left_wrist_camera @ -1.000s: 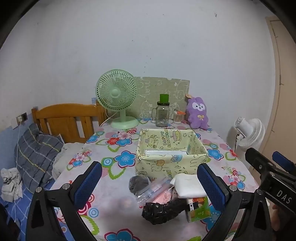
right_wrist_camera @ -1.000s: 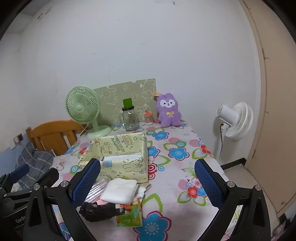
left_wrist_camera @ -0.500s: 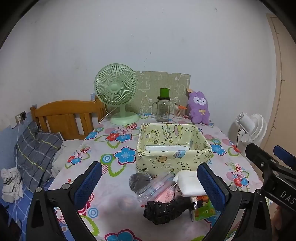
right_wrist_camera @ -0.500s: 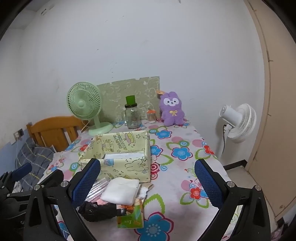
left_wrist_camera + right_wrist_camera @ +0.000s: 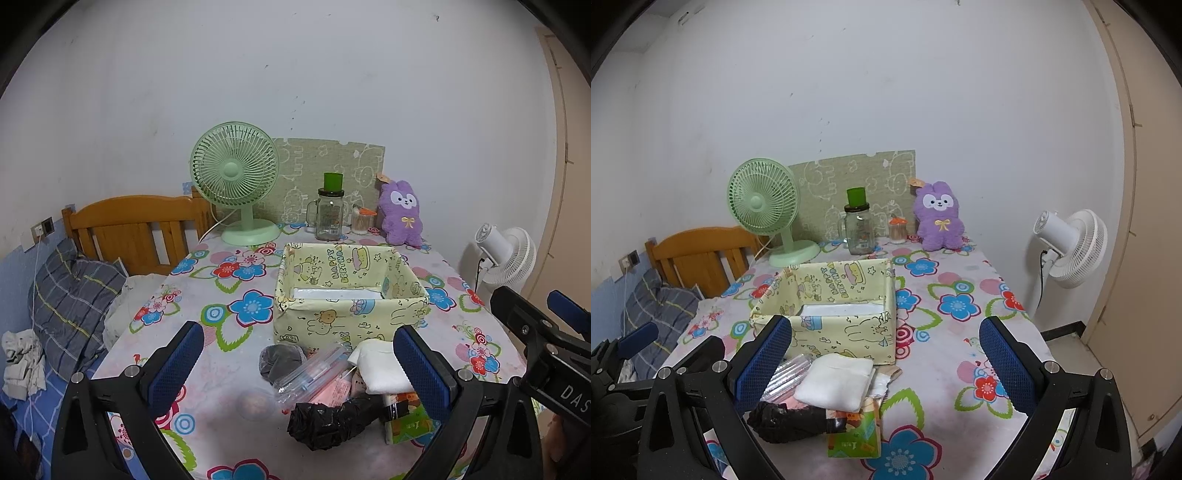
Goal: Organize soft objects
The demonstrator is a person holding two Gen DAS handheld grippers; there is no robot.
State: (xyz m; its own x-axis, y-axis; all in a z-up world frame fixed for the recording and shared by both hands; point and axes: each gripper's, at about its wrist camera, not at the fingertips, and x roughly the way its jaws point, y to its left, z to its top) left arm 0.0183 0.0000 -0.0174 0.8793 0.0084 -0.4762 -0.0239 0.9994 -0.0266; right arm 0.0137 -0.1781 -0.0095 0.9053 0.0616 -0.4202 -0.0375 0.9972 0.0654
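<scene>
Overhead, a white wall [image 5: 295, 74] is seen behind the tabletop [image 5: 229, 354], which is covered in a flowered cloth. A wooden headboard [image 5: 129, 225] is set off its left edge, a white fan [image 5: 1071, 247] off its right. A green fan [image 5: 236, 177] is placed at the far edge. A yellow fabric box [image 5: 347, 295] is centred; soft items, including a folded white cloth [image 5: 834, 380], are piled at the near edge. Both the left gripper [image 5: 295, 369] and right gripper [image 5: 882, 365] are held wide apart, empty.
</scene>
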